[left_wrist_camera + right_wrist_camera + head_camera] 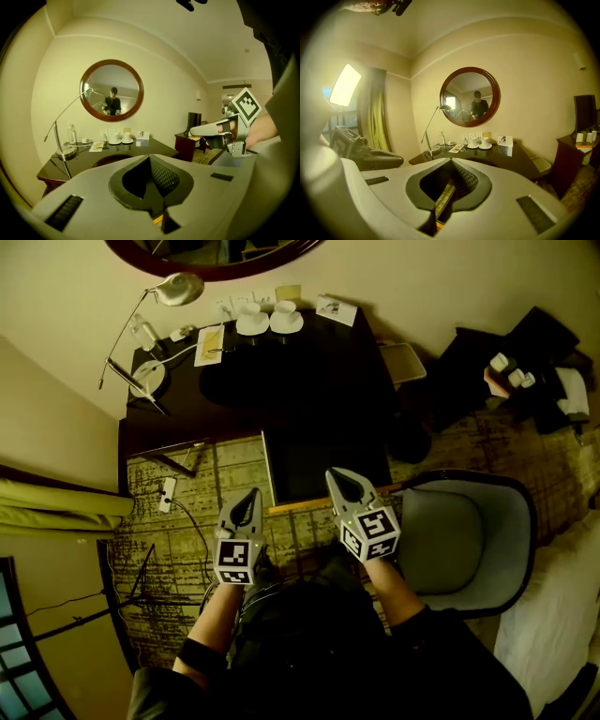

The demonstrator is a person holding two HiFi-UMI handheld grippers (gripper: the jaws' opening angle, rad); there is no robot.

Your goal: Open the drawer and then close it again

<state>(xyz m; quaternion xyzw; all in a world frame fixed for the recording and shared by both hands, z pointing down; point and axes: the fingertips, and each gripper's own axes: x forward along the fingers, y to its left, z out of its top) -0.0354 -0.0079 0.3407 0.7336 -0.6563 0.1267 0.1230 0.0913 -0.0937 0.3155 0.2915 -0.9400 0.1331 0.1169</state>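
Head view is showing the left gripper (250,495) and right gripper (337,475), jaws together and empty, hovering at the front of the drawer (300,472) jutting open from the desk (281,381), likely preparing to push it closed

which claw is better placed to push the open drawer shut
Right, probably: the right claw hangs over the drawer at its front edge, jaws shut, while the left claw is off its left corner, over the carpet.
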